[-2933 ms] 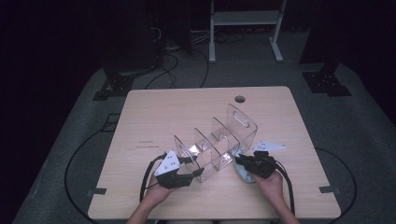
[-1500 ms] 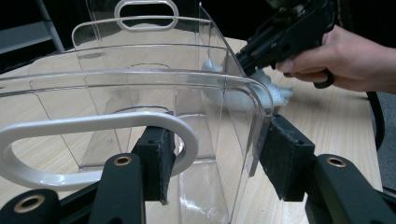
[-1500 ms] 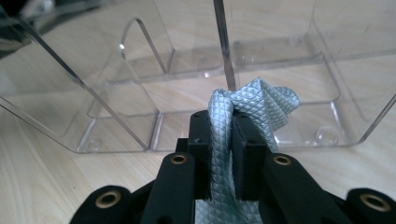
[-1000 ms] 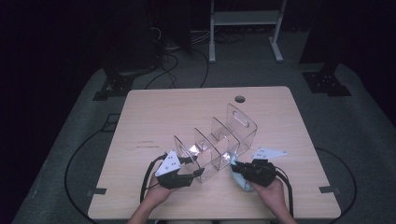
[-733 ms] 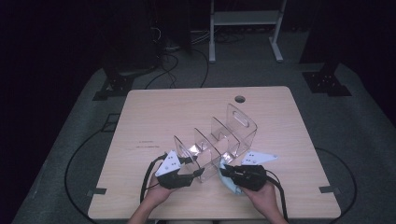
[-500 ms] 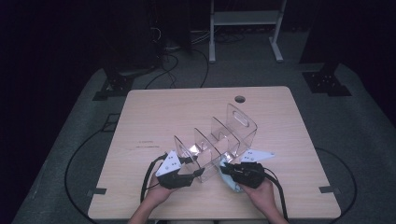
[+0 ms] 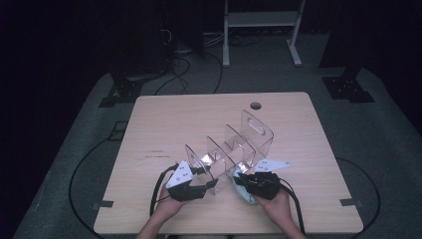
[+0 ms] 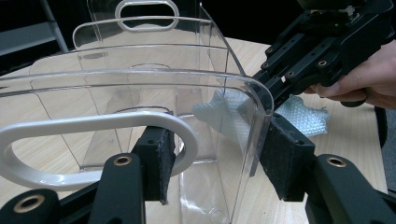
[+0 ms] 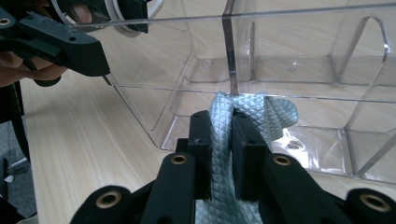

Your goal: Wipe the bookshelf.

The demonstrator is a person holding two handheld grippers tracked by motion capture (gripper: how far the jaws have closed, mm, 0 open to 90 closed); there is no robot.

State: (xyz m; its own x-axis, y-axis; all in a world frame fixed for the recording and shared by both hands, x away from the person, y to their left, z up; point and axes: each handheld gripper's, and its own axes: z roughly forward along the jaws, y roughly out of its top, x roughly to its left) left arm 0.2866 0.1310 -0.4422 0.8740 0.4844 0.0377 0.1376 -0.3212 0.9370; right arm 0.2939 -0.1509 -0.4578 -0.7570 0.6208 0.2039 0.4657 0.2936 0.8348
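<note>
A pale grey quilted cloth (image 9: 224, 154) is pinched between the jaws of the right gripper (image 9: 223, 154) at lower centre of the right gripper view, pressed against the side wall of a clear plastic divided organiser (image 7: 234, 149). The organiser's near end wall is clamped by the left gripper (image 8: 215, 163), on the light wooden tabletop (image 7: 164, 124).

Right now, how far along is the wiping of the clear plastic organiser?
Done: left gripper clamps the clear plastic divided organiser at its end wall, and right gripper is shut on the pale blue quilted cloth. In hand: cloth pressed against the organiser's side wall. Left: how many compartments remain unwiped can't be told.
</note>
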